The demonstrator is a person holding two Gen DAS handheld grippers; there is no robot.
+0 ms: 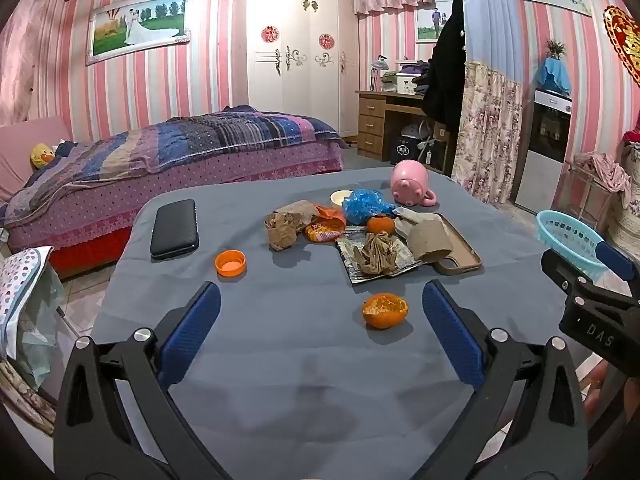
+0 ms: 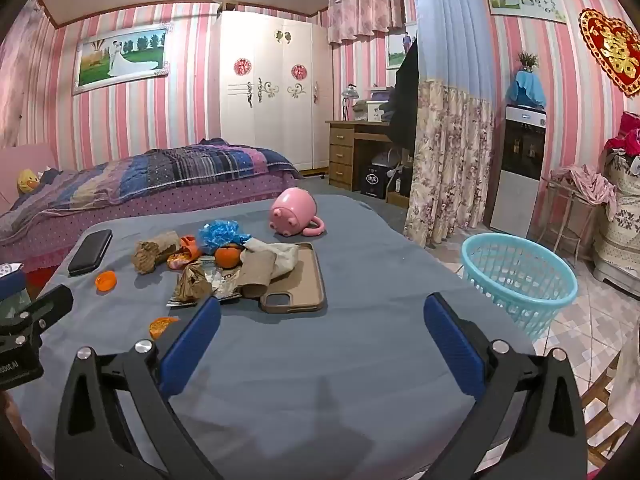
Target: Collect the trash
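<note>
Trash lies on the grey-blue table (image 1: 280,360): an orange peel (image 1: 385,311), an orange cap (image 1: 230,263), crumpled brown paper (image 1: 375,255) on a foil wrapper, a torn brown bag (image 1: 286,224), an orange snack wrapper (image 1: 326,226), a blue plastic bag (image 1: 364,205) and a cardboard tube (image 1: 430,236). The light-blue basket (image 2: 520,276) stands on the floor right of the table. My left gripper (image 1: 320,320) is open and empty, just before the peel. My right gripper (image 2: 322,328) is open and empty over the table's near right part.
A black case (image 1: 175,229) lies at the left, a brown phone case (image 2: 300,280) under the tube, a pink pig mug (image 2: 294,212) tipped at the back, a whole mandarin (image 2: 228,257) among the trash. A bed (image 1: 160,160) stands behind the table.
</note>
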